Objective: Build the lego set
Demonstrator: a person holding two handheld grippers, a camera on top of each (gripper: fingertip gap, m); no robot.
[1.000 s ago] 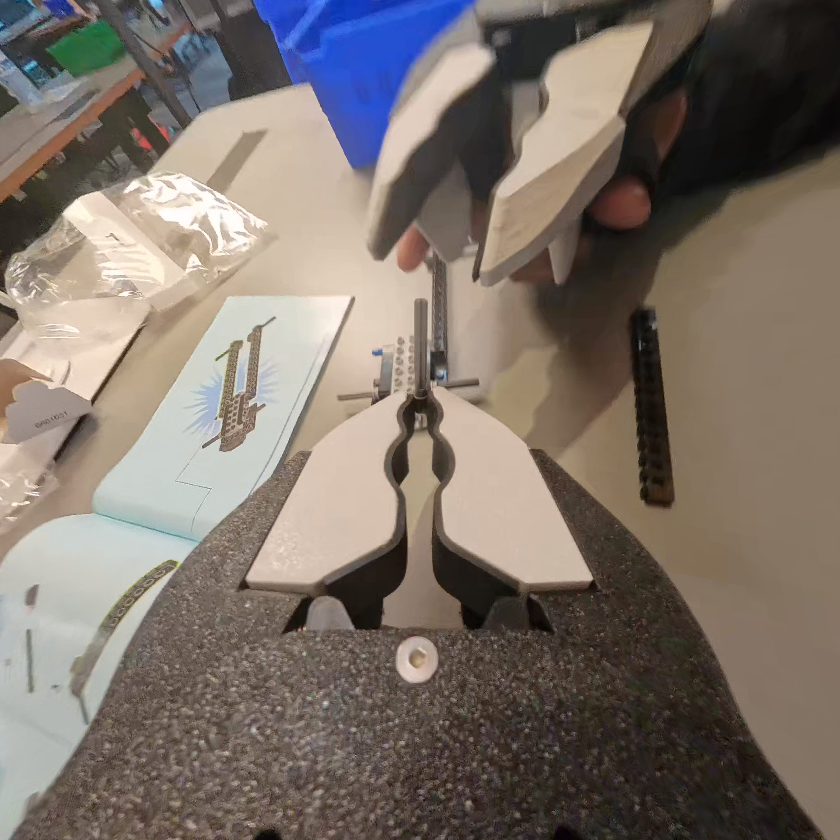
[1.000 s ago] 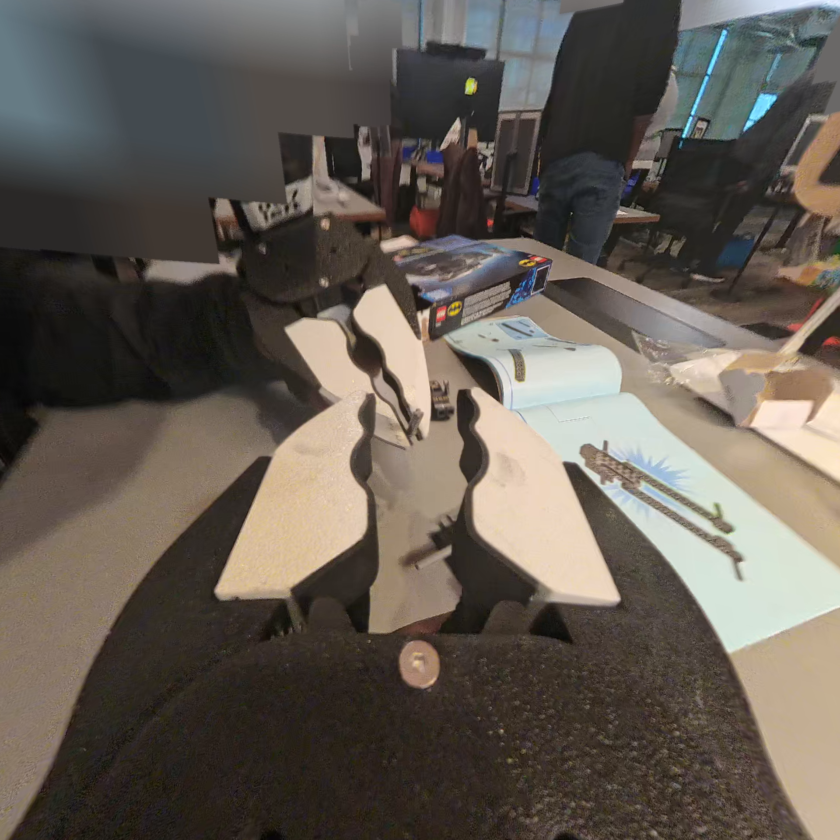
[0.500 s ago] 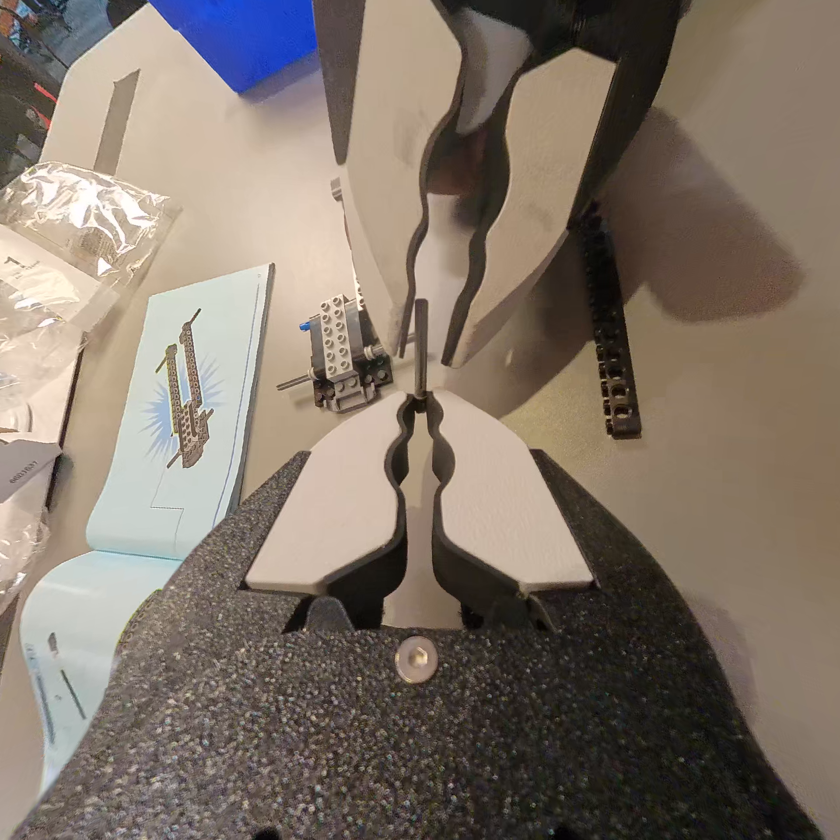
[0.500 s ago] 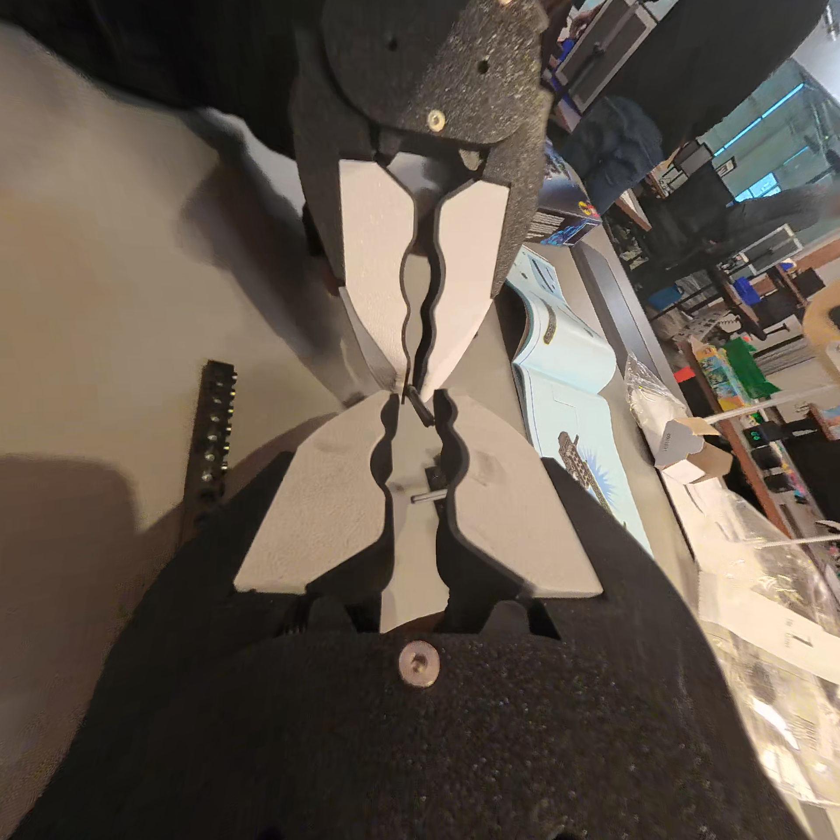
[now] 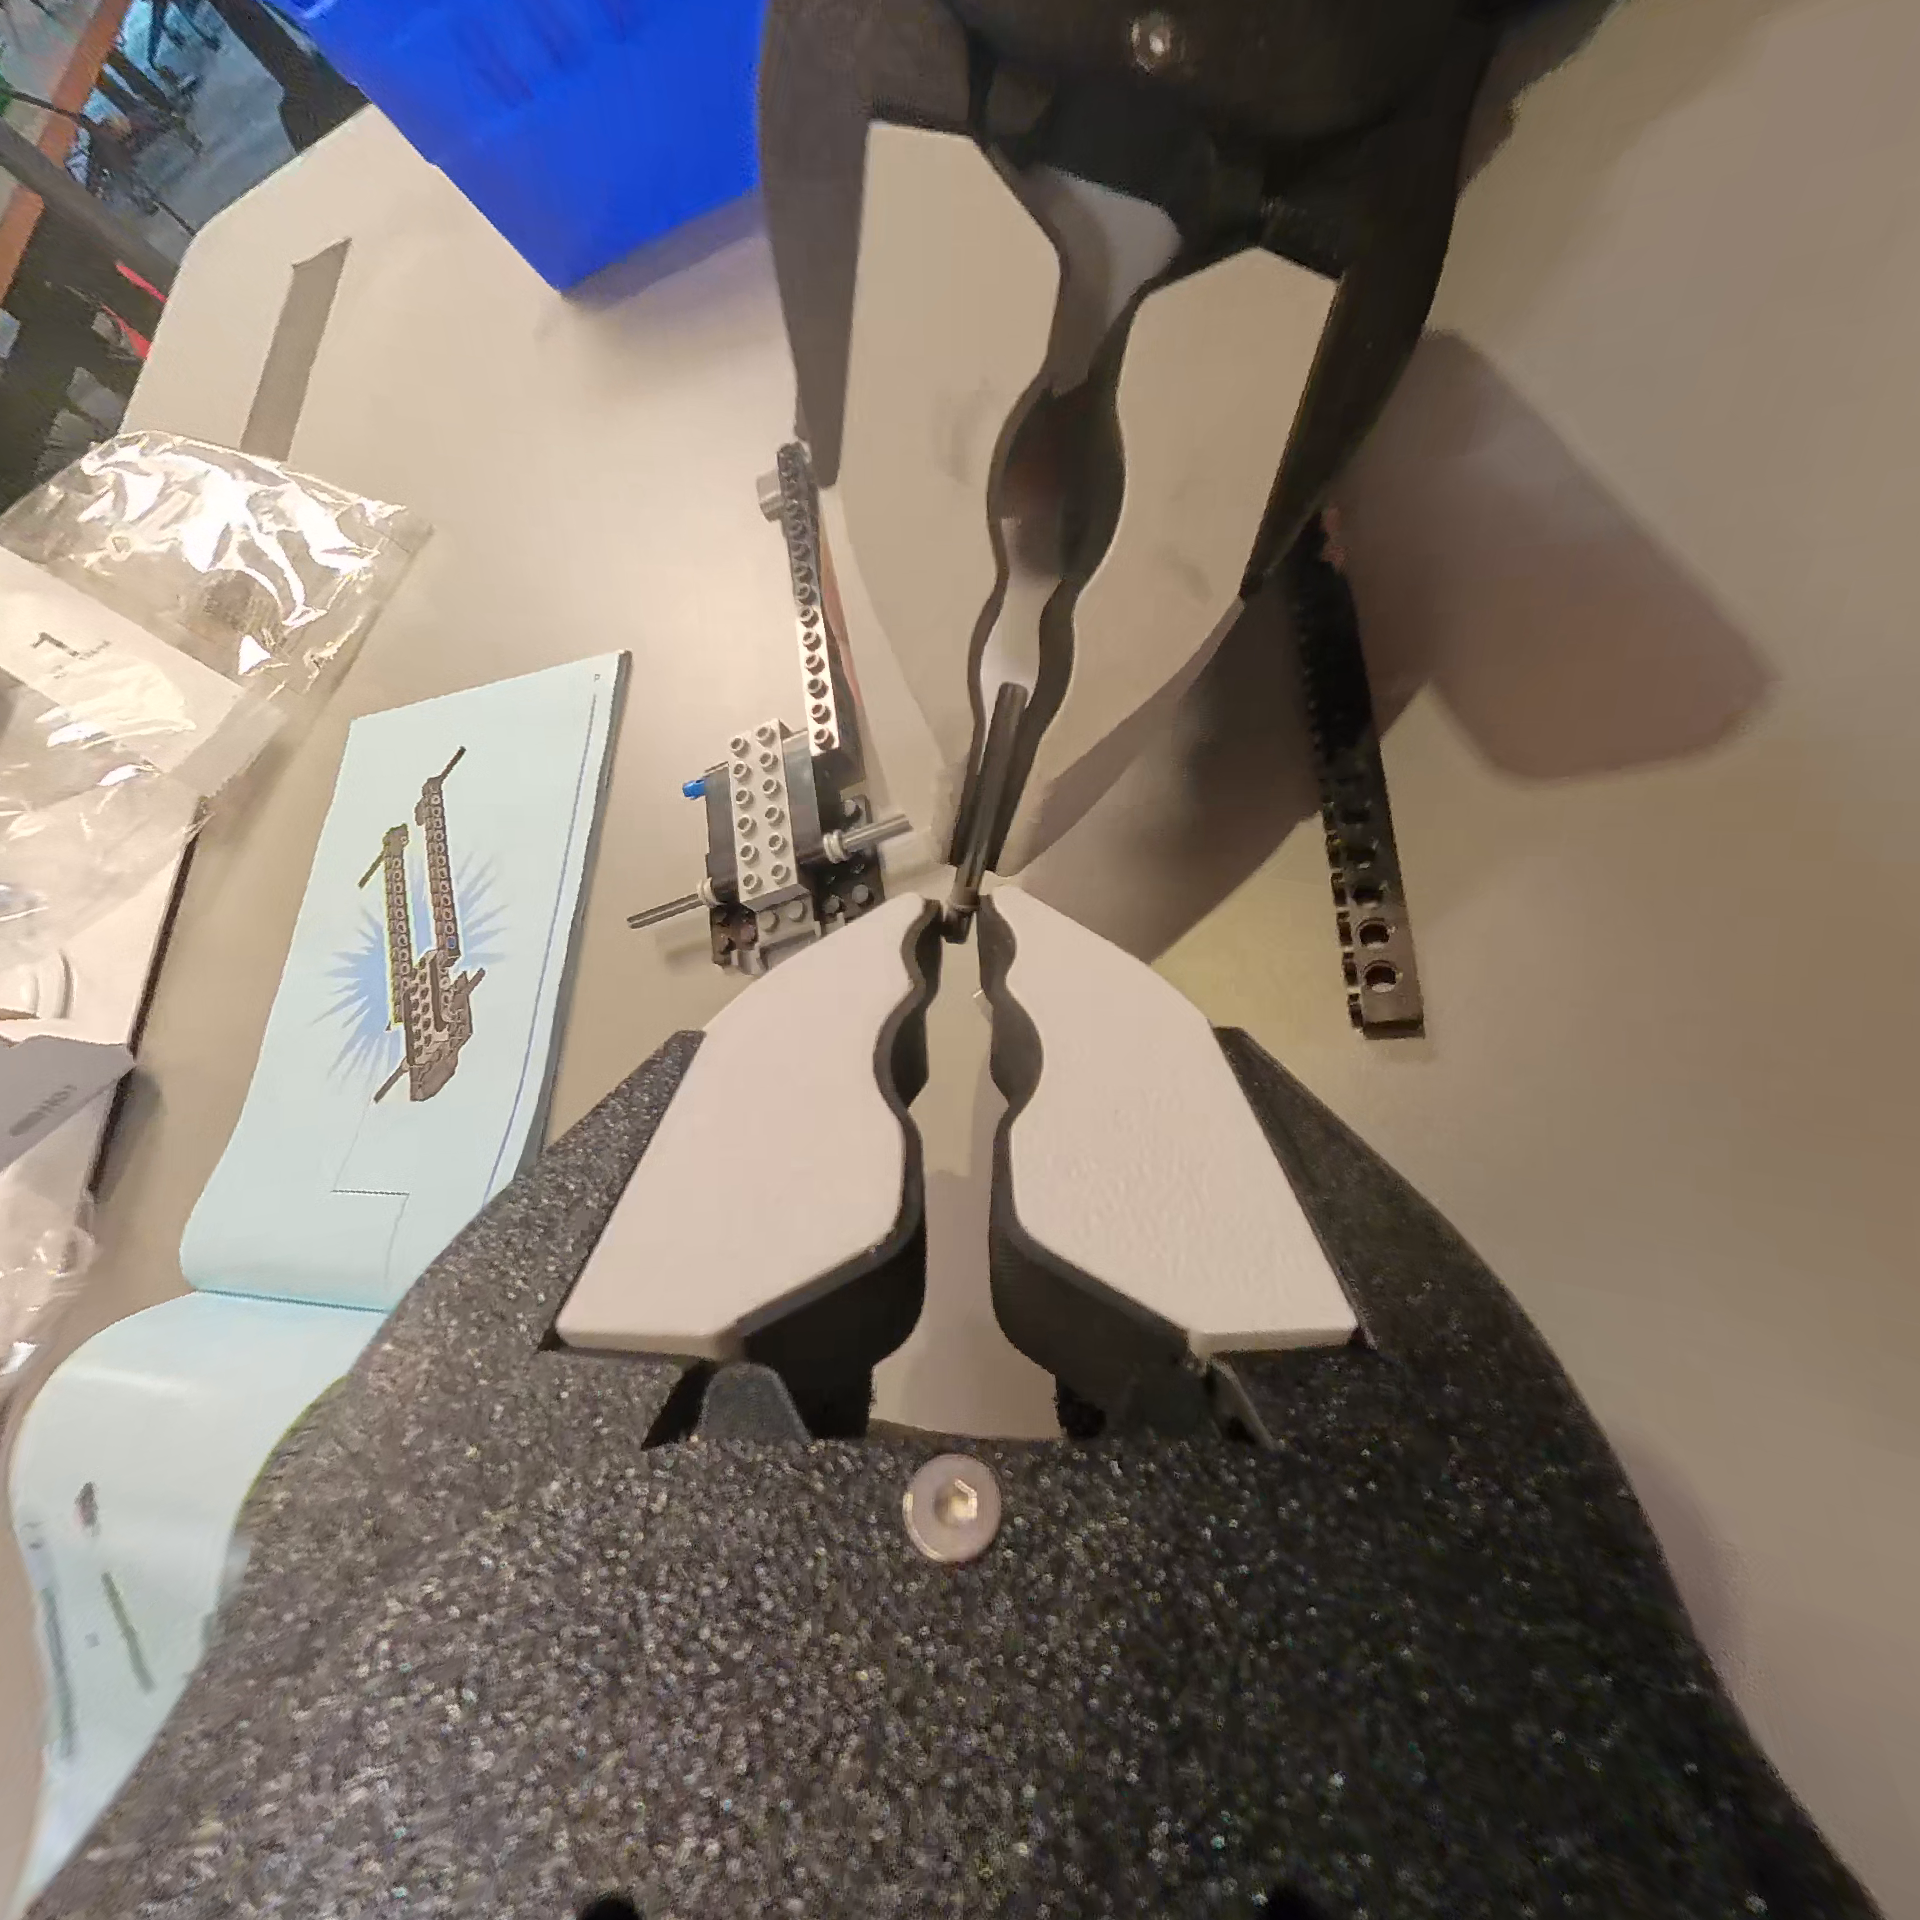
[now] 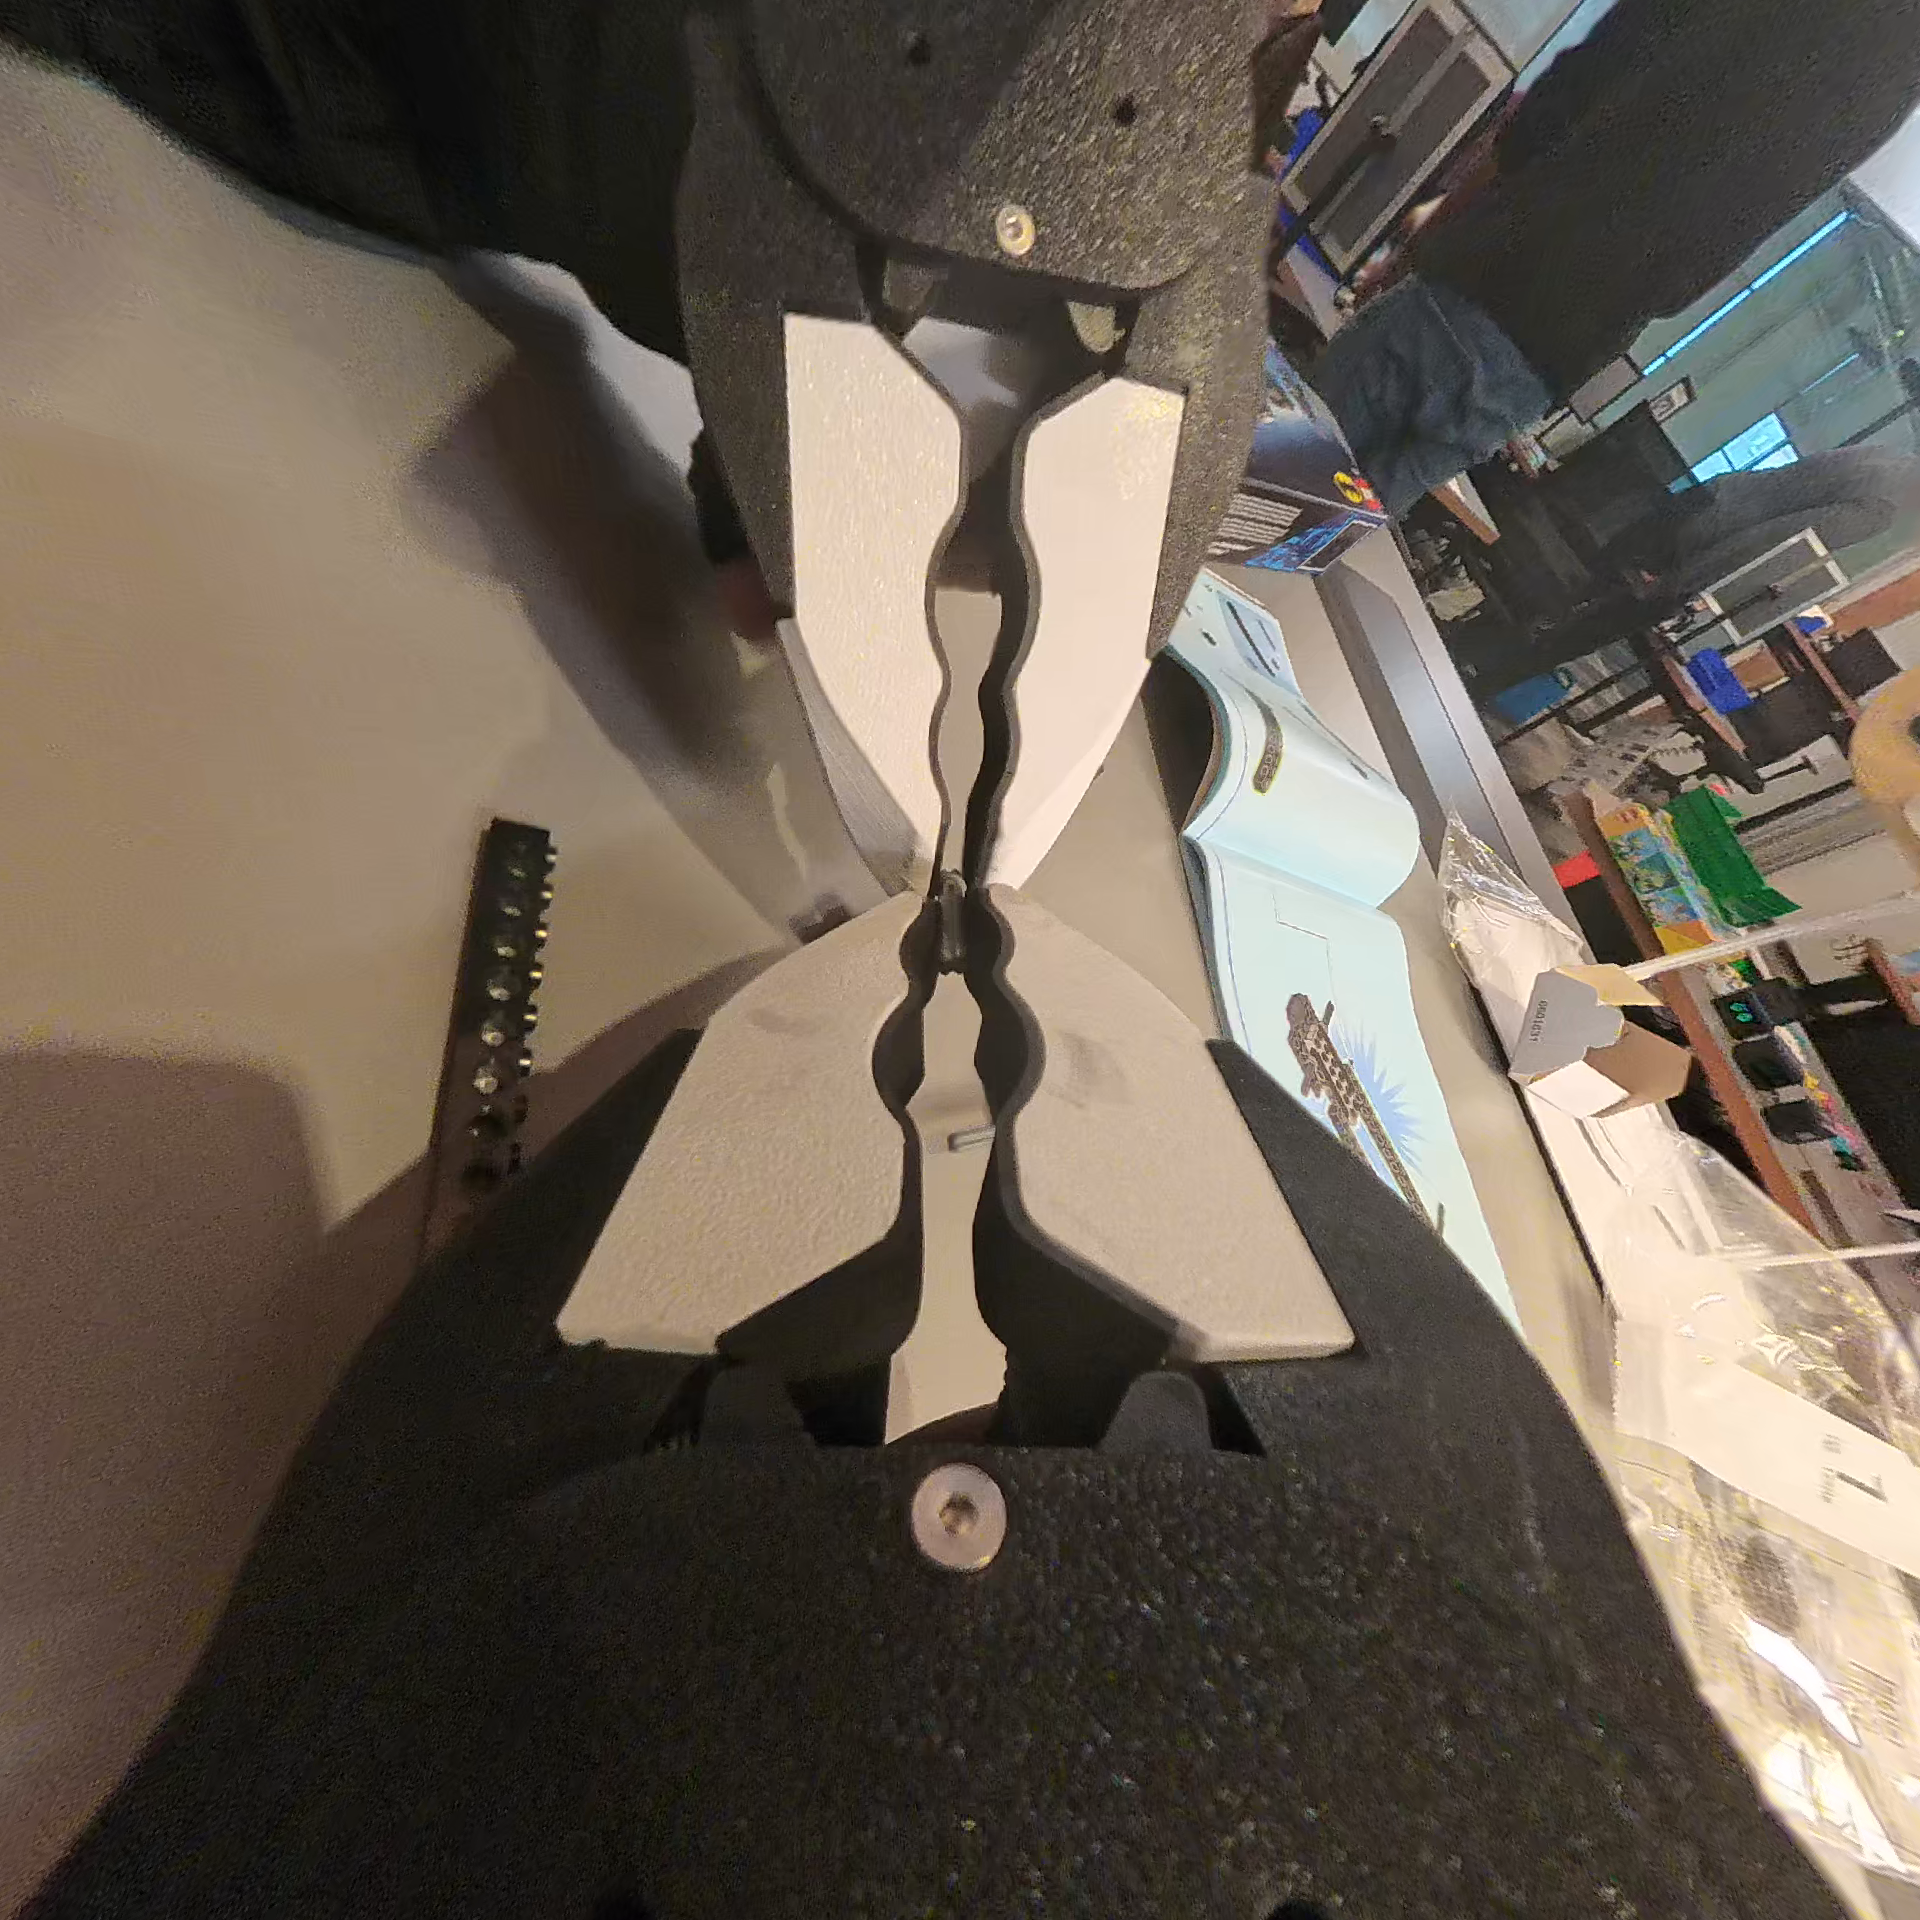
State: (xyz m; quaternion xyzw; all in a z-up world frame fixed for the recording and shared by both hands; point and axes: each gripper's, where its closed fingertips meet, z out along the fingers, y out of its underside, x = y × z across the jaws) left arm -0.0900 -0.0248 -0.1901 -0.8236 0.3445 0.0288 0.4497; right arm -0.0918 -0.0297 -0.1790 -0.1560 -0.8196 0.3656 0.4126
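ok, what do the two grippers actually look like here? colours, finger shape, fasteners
Both match: left gripper and right gripper have a rough, speckled black body, each with one silver hex-socket screw on the centreline. The fingers are flat pale-grey plates, tapering forward, with dark wavy inner edges. No cables or markings visible.

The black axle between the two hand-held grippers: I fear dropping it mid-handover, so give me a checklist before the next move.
1. Left hand-held gripper shut on the black axle: ok.
2. Right hand-held gripper closed around the axle's other end: ok.
3. Right pads pressing firmly: cannot tell.
4. Axle clear of the grey brick assembly: ok.
5. Black beam lying apart on the table: ok.
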